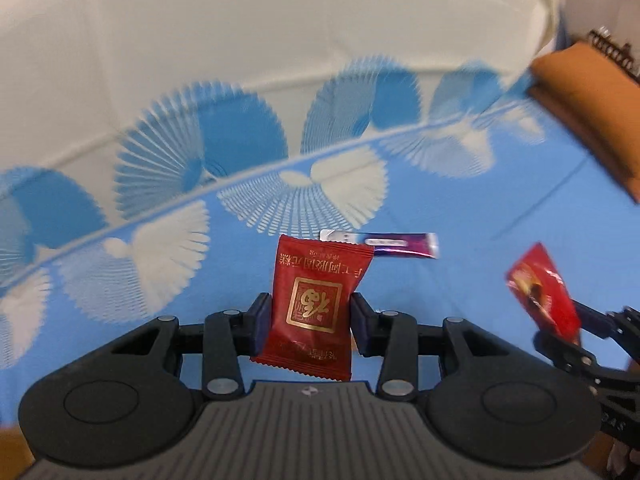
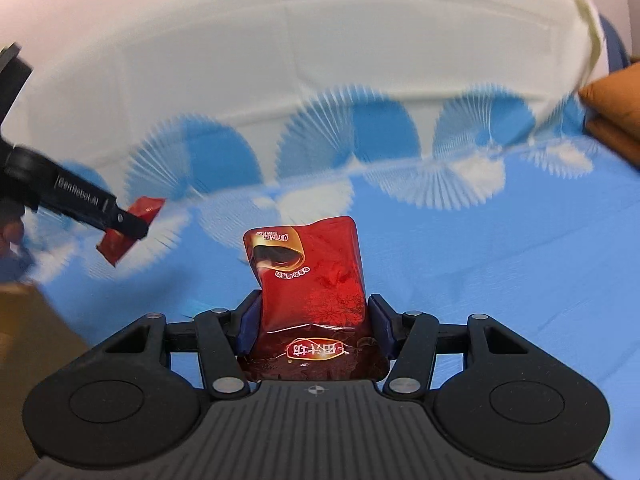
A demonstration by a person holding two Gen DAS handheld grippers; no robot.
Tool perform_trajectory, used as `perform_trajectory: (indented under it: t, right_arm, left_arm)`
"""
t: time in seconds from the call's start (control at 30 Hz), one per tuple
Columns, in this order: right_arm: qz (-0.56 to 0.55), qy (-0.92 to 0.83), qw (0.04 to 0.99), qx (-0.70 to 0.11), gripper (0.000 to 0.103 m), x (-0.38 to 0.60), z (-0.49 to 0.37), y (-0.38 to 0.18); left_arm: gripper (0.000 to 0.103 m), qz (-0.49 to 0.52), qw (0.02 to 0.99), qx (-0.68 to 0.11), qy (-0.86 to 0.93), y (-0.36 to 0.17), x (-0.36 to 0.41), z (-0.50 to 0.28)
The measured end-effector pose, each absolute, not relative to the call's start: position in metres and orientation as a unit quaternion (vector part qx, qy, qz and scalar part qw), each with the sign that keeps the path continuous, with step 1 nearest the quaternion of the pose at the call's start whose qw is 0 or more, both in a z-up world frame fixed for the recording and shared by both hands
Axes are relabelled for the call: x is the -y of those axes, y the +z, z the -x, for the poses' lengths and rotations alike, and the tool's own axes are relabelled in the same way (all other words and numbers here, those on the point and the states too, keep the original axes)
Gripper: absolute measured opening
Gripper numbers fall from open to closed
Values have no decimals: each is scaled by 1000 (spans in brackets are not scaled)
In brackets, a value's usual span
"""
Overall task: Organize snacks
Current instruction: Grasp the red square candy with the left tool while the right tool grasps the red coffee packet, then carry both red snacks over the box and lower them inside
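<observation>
My left gripper [image 1: 312,308] is shut on a dark red snack packet [image 1: 314,280] with a gold square emblem, held upright above the blue patterned bedspread [image 1: 460,280]. My right gripper [image 2: 314,312] is shut on a glossy red snack packet [image 2: 316,280] that shows a gold-rimmed cup. Each gripper appears in the other's view. The right one [image 1: 576,320] carries its red packet [image 1: 544,292] at the right edge. The left one [image 2: 128,224] carries its packet [image 2: 140,212] at the left. A purple and white stick sachet [image 1: 384,245] lies on the bedspread just behind the left packet.
A large white quilt [image 1: 280,32] lies across the far side of the bed. An orange cushion [image 1: 588,96] sits at the far right. A brown cardboard surface [image 2: 24,340] shows at the lower left of the right wrist view.
</observation>
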State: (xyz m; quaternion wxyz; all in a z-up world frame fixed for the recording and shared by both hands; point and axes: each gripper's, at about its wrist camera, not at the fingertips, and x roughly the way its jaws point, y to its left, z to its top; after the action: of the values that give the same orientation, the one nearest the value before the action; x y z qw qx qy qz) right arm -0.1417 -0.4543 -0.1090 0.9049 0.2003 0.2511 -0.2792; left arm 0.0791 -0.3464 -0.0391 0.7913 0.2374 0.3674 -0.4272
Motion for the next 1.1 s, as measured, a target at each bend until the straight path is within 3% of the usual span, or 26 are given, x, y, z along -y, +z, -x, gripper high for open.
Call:
perform_trajectory:
  t: [0.2, 0.53, 0.77, 1.1]
  right_arm:
    - [-201, -209, 925, -245, 58, 347, 193, -44]
    - [-174, -52, 945, -272, 59, 158, 232, 2]
    - [-114, 0, 949, -293, 59, 84, 242, 18]
    - [-76, -25, 955, -284, 59, 53, 264, 32]
  left_arm:
    - [46, -222, 817, -349, -401, 19, 211, 7]
    - [46, -196, 849, -383, -305, 23, 8, 116]
    - [46, -169, 867, -375, -282, 23, -60, 151]
    - [46, -138, 877, -350, -301, 34, -83, 167]
